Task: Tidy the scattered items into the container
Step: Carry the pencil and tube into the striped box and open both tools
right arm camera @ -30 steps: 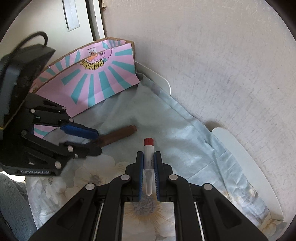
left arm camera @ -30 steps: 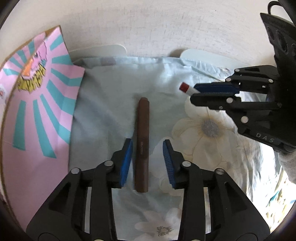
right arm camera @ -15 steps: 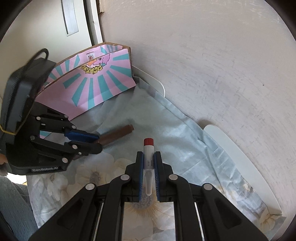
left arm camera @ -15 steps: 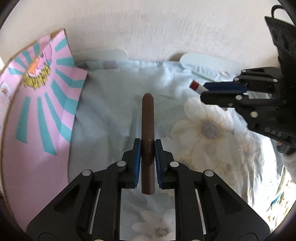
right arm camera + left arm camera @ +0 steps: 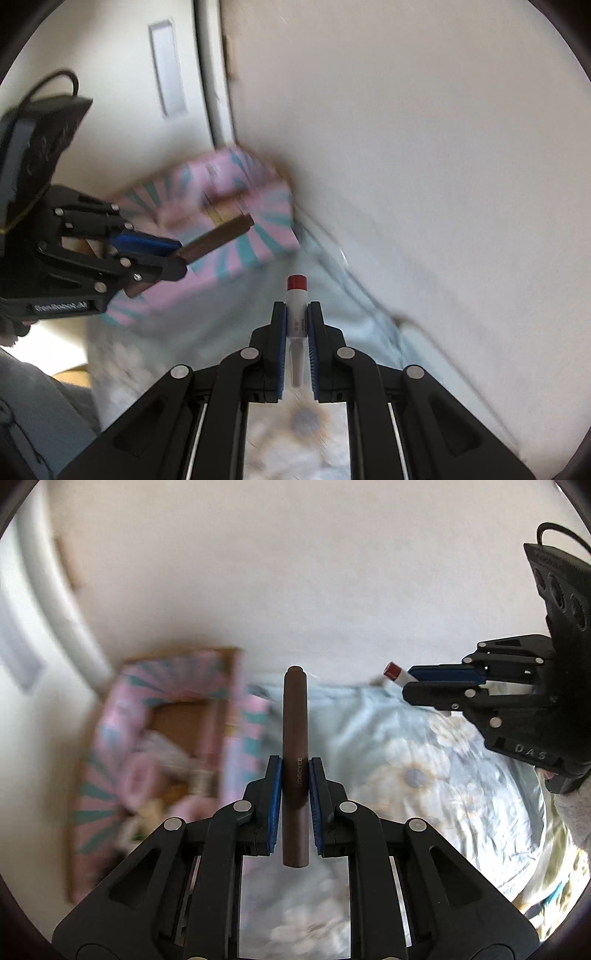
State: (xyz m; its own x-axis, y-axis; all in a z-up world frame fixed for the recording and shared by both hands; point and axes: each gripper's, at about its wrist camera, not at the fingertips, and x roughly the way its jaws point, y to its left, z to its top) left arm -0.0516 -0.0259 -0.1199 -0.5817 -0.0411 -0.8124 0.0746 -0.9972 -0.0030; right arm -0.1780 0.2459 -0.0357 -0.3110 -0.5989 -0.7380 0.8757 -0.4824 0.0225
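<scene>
Both grippers just lifted off the floral sheet (image 5: 424, 775), left gripper (image 5: 295, 794) clamping the brown pen (image 5: 294, 738), right gripper (image 5: 297, 339) the red-capped tube (image 5: 296, 310) (pink box (image 5: 122, 760) next, probably).

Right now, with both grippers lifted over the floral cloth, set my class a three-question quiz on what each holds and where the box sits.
1. True or false: the left gripper is shut on a brown pen.
2. What colour is the cap of the white tube in the right gripper? A blue, B red, C green.
3. Fill in: the pink and teal box is open at its ____.

Key: 1 true; 2 B; 3 top.
</scene>
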